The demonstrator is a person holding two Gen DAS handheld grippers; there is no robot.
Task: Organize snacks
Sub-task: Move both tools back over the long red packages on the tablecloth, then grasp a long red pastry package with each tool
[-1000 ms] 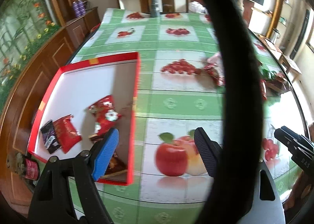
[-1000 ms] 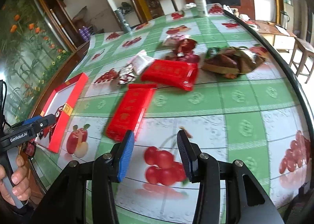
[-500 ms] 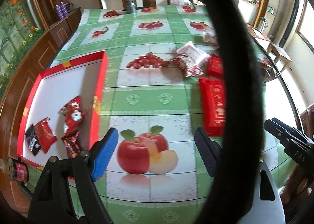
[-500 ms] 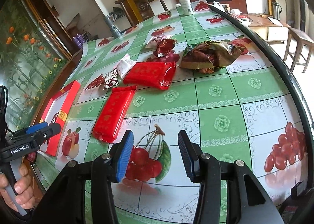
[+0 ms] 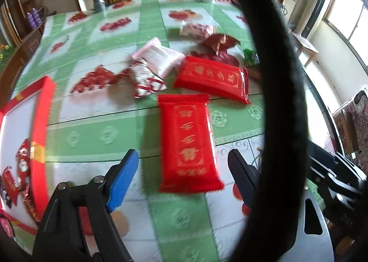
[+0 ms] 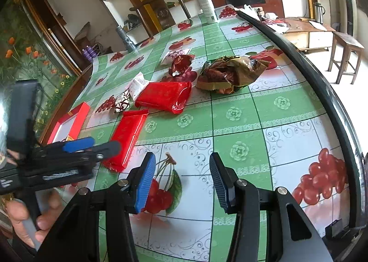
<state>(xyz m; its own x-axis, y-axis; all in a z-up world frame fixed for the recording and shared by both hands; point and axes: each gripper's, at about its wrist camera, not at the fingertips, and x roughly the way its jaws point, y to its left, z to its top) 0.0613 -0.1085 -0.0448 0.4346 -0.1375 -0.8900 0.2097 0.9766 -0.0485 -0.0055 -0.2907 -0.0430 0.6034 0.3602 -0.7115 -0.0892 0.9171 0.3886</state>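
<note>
A long red snack pack (image 5: 187, 144) lies on the fruit-print tablecloth, its near end between the open jaws of my left gripper (image 5: 184, 178); it also shows in the right wrist view (image 6: 126, 138). A second red pack (image 5: 212, 79) lies behind it. A red-rimmed tray (image 5: 38, 124) at the left holds a few small red snack packets (image 5: 23, 158). My right gripper (image 6: 181, 181) is open and empty above the table, right of the left gripper (image 6: 92, 144).
A pink-white packet (image 5: 158, 56), a red-and-white wrapper (image 5: 147, 80) and dark red bags (image 5: 219, 42) lie behind the red packs. A crumpled gold-brown bag (image 6: 227, 73) sits farther right. A white bottle (image 6: 205, 3) and a grey flask (image 6: 125, 38) stand at the far edge.
My left gripper has swung right from the tray to the long red pack, which now lies between its jaws. The right gripper has barely shifted.
</note>
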